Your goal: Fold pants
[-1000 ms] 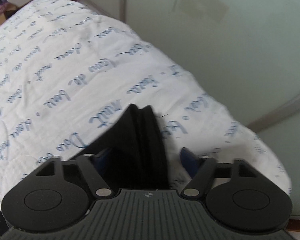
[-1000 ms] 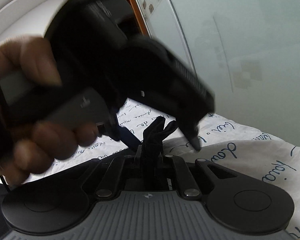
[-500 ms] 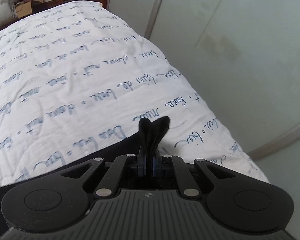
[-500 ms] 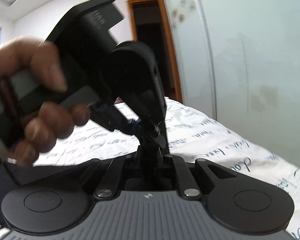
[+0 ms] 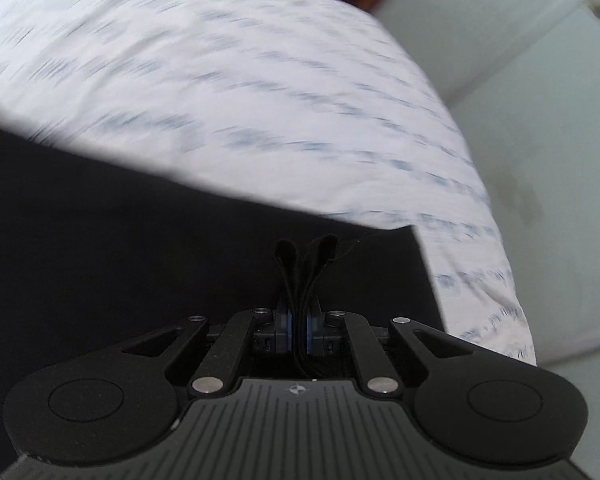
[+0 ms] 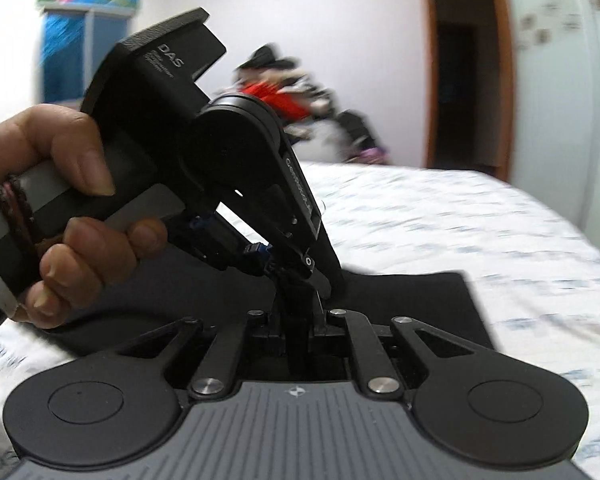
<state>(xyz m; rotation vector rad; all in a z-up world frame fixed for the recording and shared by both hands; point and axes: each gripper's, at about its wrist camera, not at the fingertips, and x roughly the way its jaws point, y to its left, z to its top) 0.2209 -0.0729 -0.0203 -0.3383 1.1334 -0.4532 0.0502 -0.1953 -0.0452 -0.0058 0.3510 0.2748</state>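
Quilt (image 5: pixel 260 80) lettering blurred unreadable; both grippers' jaws tight on black pants (image 5: pixel 140 260) folds, pads mostly hidden.

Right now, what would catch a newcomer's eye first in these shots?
Probably the black pants spread dark across the white script-printed bedspread, a bunched fold pinched in the shut left tongs. In the right wrist view, a hand gripping that tool fills the left side, right above the right tongs.

Black pants (image 5: pixel 140 260) lie on the white, blue-lettered bed (image 5: pixel 260 80).

Black pants (image 5: pixel 140 248), spread on bed
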